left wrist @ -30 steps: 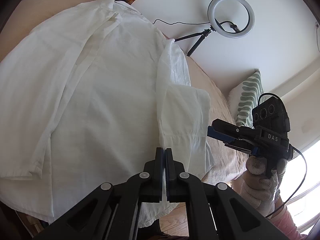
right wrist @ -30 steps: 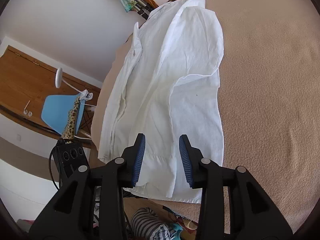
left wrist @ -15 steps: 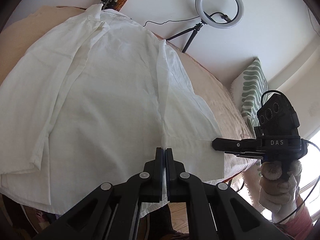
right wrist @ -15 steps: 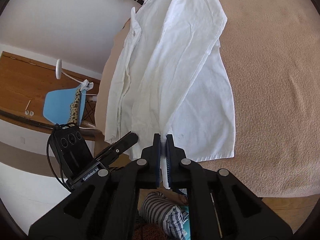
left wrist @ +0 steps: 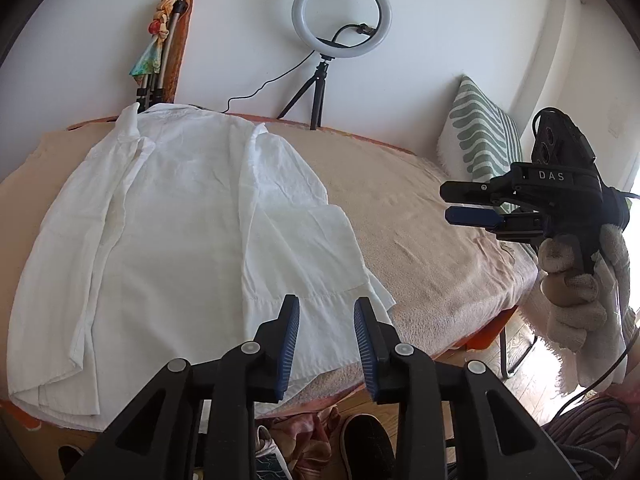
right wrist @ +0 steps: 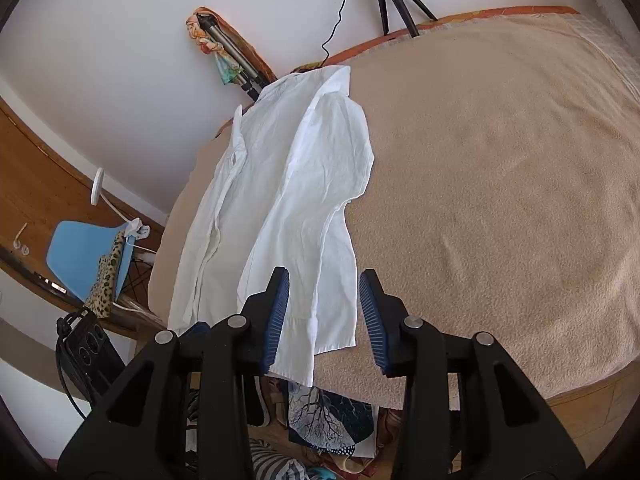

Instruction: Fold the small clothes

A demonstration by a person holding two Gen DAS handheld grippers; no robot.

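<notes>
shirt point(left wrist: 168, 240): white, lying flat on the beige blanket point(left wrist: 420, 216), collar pointing toward the far wall, its right side folded inward over the body, hem sitting near the blanket's front edge. left gripper point(left wrist: 326, 336): hovering over the hem, jaws standing apart, holding nothing. ring light point(left wrist: 341, 14): standing on a tripod against the wall behind the blanket. pillow point(left wrist: 480, 140): green-patterned, leaning at the far right. right gripper point(right wrist: 324, 314): hovering over the folded side's lower end, jaws spread wide, gripping nothing; a gloved hand point(left wrist: 580, 292) is holding it.
</notes>
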